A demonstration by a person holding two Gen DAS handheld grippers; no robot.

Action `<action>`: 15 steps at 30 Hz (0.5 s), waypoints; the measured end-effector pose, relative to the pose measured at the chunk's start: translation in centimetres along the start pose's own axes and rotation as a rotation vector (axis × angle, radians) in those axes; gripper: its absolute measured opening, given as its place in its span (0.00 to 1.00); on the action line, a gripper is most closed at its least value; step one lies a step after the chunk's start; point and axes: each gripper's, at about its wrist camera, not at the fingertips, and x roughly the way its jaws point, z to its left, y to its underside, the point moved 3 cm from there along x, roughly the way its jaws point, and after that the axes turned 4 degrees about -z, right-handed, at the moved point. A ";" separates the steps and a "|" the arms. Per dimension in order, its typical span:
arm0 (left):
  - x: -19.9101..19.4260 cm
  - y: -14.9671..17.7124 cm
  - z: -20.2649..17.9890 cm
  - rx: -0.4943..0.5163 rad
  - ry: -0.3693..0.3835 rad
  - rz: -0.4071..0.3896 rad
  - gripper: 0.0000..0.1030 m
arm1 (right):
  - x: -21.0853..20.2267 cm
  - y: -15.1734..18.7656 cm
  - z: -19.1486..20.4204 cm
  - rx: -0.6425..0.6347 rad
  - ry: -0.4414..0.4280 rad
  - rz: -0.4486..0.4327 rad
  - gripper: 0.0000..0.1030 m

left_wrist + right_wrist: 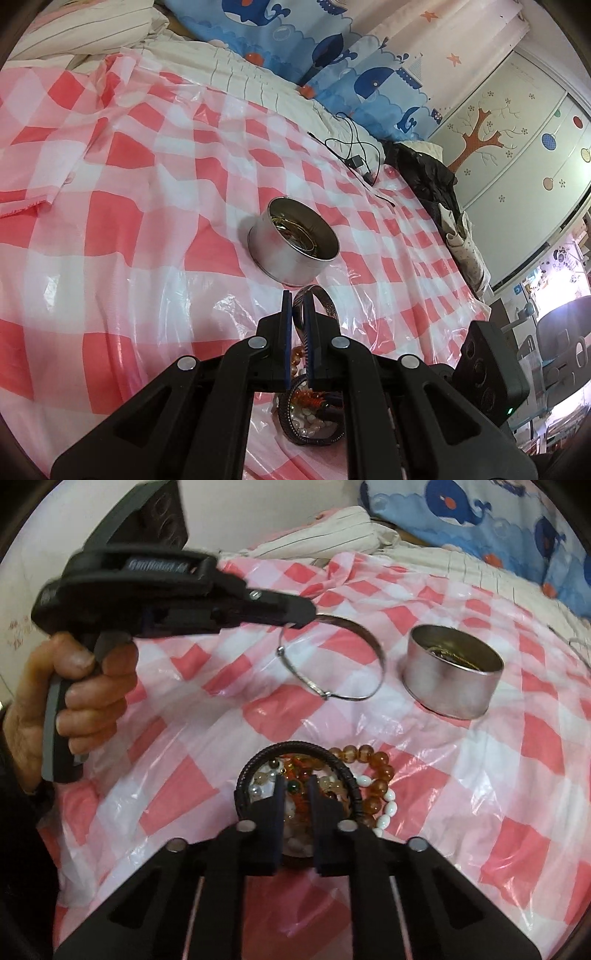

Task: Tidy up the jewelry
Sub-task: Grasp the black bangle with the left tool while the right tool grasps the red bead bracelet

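Observation:
My left gripper [297, 302] is shut on a thin metal bangle [325, 302]. In the right wrist view the bangle [365, 644] hangs from the left gripper [304, 618] above the cloth, left of the round metal tin [450, 686]. The tin [291, 254] holds some gold jewelry and stands just beyond the bangle. My right gripper [295, 781] is open a little, low over a pile of jewelry [332, 786]: a black cord bracelet, amber beads, white beads. Nothing is between its fingers. The pile also shows under the left gripper [310, 413].
A red and white checked plastic sheet [110, 221] covers the bed. A black cable and charger [354, 155] lie at the far side. Dark clothes [428, 173] lie at the bed's right edge. A striped quilt [332, 531] is bunched behind.

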 end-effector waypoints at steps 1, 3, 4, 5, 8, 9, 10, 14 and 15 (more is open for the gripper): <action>0.0 0.0 0.0 0.000 -0.001 0.001 0.05 | -0.1 -0.1 0.0 0.002 -0.004 -0.003 0.09; 0.0 -0.1 0.1 -0.001 -0.004 0.001 0.05 | -0.5 -0.3 0.2 0.005 -0.013 -0.024 0.09; 0.0 0.0 0.1 -0.001 -0.004 0.000 0.05 | -0.8 -0.5 0.1 0.016 -0.024 -0.035 0.09; 0.0 0.0 0.1 -0.002 -0.004 -0.001 0.05 | -1.2 -0.6 0.0 0.030 -0.040 -0.048 0.09; 0.0 0.0 0.1 -0.004 -0.006 -0.004 0.05 | -2.6 -1.0 -0.8 0.086 -0.085 -0.096 0.09; 0.0 0.1 0.1 -0.004 -0.006 -0.004 0.05 | -3.2 -1.2 -1.3 0.113 -0.102 -0.121 0.09; 0.1 0.1 0.1 -0.004 -0.007 -0.004 0.05 | -3.9 -1.4 -1.8 0.134 -0.108 -0.145 0.09; 0.1 0.1 0.1 -0.003 -0.006 -0.003 0.05 | -6.2 -2.1 -3.8 0.204 -0.094 -0.235 0.09; 0.1 0.1 0.1 -0.002 -0.006 -0.002 0.05 | -6.8 -2.2 -4.4 0.223 -0.085 -0.257 0.09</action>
